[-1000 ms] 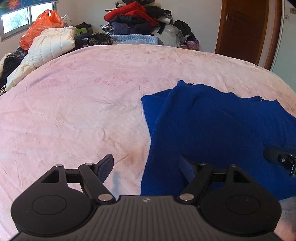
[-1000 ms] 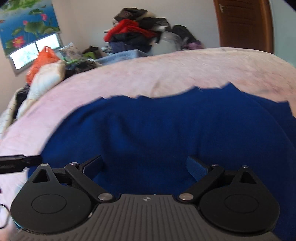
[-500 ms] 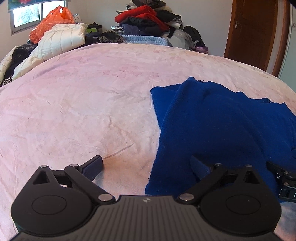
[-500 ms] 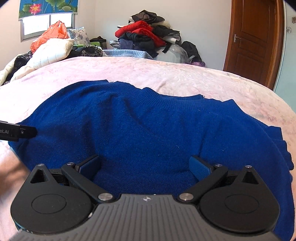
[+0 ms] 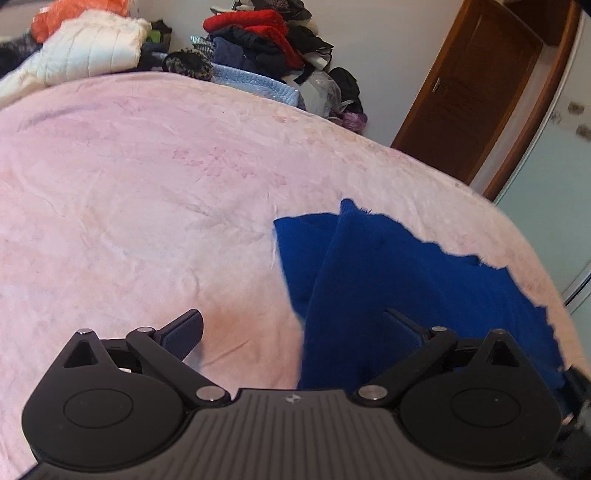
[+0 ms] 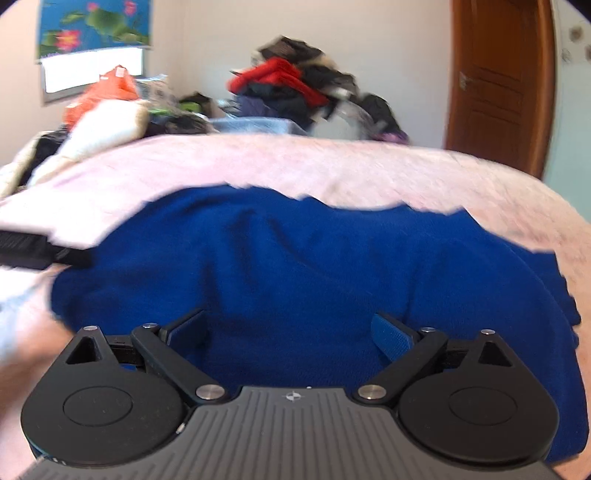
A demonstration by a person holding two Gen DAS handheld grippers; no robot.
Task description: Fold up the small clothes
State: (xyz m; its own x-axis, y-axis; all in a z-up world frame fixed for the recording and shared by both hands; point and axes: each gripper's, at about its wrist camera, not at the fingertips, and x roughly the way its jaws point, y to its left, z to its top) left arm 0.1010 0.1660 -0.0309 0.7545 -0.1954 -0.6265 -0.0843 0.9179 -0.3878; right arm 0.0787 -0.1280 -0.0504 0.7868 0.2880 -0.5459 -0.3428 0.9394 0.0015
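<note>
A royal-blue knit sweater (image 5: pixel 406 280) lies spread on the pink bedspread (image 5: pixel 147 206); it fills the middle of the right wrist view (image 6: pixel 314 266). My left gripper (image 5: pixel 295 328) is open and empty, straddling the sweater's left edge, one finger over the bedspread and one over the blue cloth. My right gripper (image 6: pixel 291 328) is open and empty just above the sweater's near part. The left gripper's tip also shows in the right wrist view (image 6: pixel 33 249) at the sweater's left side.
A heap of clothes (image 5: pixel 266 33) with a red garment, a white padded jacket (image 5: pixel 92 48) and an orange bag (image 6: pixel 110 86) lie beyond the bed's far edge. A brown wooden door (image 5: pixel 476 99) stands at the right.
Both grippers have shifted and tilted over the sweater; the right wrist view is now blurred by motion. Both stay open and the sweater lies as before.
</note>
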